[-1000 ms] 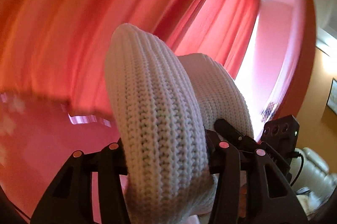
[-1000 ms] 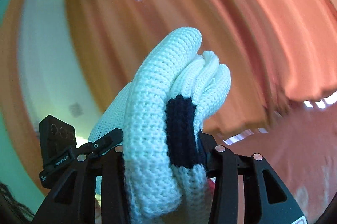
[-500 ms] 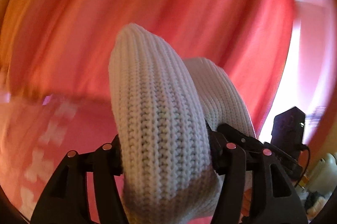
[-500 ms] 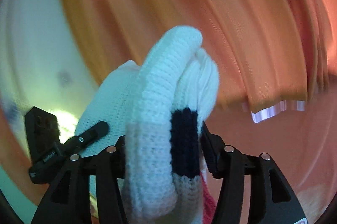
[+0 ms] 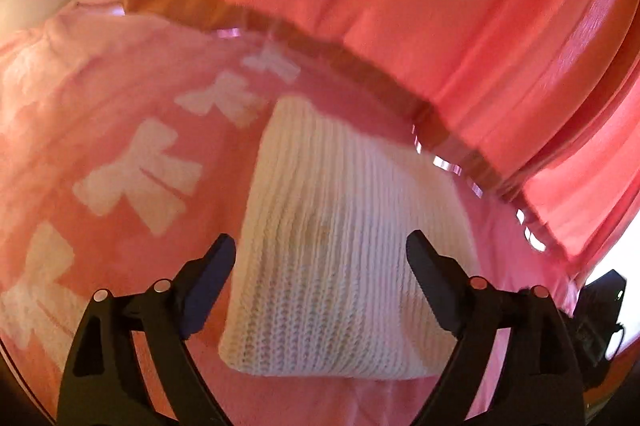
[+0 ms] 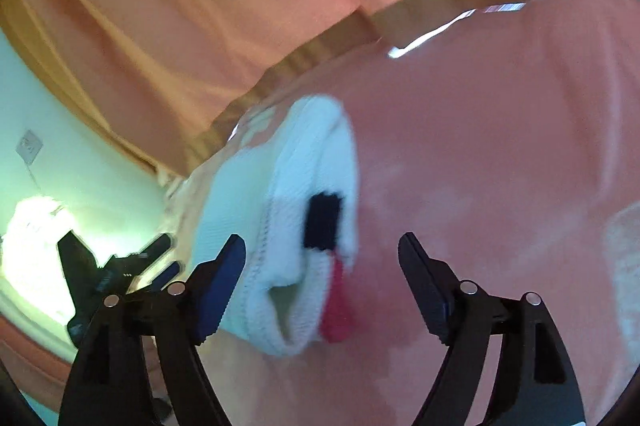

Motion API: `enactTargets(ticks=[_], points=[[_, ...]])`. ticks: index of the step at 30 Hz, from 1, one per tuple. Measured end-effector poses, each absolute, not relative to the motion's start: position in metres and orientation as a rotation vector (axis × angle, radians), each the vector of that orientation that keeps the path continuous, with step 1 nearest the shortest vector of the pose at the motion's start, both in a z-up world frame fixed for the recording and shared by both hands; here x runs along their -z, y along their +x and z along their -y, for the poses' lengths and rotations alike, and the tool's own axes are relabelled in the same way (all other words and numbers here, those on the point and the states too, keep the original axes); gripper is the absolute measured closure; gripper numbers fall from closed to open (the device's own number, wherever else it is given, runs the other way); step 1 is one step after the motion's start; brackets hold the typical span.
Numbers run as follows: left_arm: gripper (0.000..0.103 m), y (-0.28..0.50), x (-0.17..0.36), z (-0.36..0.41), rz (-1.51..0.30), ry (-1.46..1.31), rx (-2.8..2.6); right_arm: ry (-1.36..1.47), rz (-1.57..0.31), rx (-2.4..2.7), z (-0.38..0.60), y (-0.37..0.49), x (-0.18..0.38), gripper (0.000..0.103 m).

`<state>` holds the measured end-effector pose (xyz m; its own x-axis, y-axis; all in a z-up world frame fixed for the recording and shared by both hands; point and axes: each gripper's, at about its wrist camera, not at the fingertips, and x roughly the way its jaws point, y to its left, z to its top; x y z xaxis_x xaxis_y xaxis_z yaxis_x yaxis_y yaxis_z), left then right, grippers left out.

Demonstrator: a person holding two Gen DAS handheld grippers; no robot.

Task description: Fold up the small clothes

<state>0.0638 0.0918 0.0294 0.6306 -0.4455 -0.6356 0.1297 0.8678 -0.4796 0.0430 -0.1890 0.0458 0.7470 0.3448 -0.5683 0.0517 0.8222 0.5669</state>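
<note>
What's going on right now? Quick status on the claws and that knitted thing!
Left gripper open, right gripper open. White knit garment lies folded on pink blanket. Nothing in the way.

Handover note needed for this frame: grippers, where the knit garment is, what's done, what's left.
Left gripper: open, jaws either side of the white knit garment, not clamping.
Right gripper: open, same.
Garment: bundled in a fold on the pink bow-print blanket, near the curtain; navy patch and red bit at the right-hand end.
Done: folded and set down.
Left: probably back off and check the fold holds.
</note>
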Motion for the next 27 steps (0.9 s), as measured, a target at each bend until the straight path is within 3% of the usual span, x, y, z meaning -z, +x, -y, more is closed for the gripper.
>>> enactTargets(ticks=[4,5,6,8,10,11,15,19,24,25,26,27], points=[[0.019,0.096,0.006,-0.096,-0.943,-0.406,0.303,0.585,-0.825,-0.191,0.16,0.061,-0.016,0.02],[0.02,0.101,0.016,-0.097,-0.992,-0.429,0.309,0.597,-0.845,-0.198,0.157,0.067,-0.008,0.025],[0.032,0.106,0.026,-0.099,-1.036,-0.473,0.336,0.61,-0.873,-0.21,0.153,0.075,0.003,0.036],[0.045,0.109,0.035,-0.102,-1.065,-0.545,0.387,0.619,-0.874,-0.221,0.149,0.083,0.01,0.065],[0.063,0.105,0.024,-0.103,-1.017,-0.541,0.428,0.575,-0.846,-0.234,0.144,0.082,-0.011,0.071],[0.064,0.1,0.016,-0.104,-0.981,-0.547,0.465,0.535,-0.813,-0.234,0.142,0.076,-0.027,0.072],[0.061,0.088,0.006,-0.102,-0.936,-0.541,0.532,0.441,-0.708,-0.224,0.146,0.057,-0.068,0.07],[0.053,0.091,0.024,-0.086,-1.04,-0.446,0.428,0.433,-0.927,-0.161,0.155,0.077,-0.01,0.057],[0.052,0.058,-0.016,-0.089,-0.818,-0.308,0.377,0.49,-0.66,-0.056,0.166,0.011,-0.055,0.059],[0.051,0.052,-0.024,-0.092,-0.764,-0.291,0.363,0.463,-0.631,-0.055,0.162,0.005,-0.064,0.072],[0.05,0.047,-0.031,-0.093,-0.71,-0.273,0.346,0.409,-0.612,-0.074,0.153,-0.003,-0.077,0.093],[0.047,0.045,-0.035,-0.093,-0.678,-0.259,0.335,0.369,-0.614,-0.089,0.144,-0.003,-0.083,0.099]])
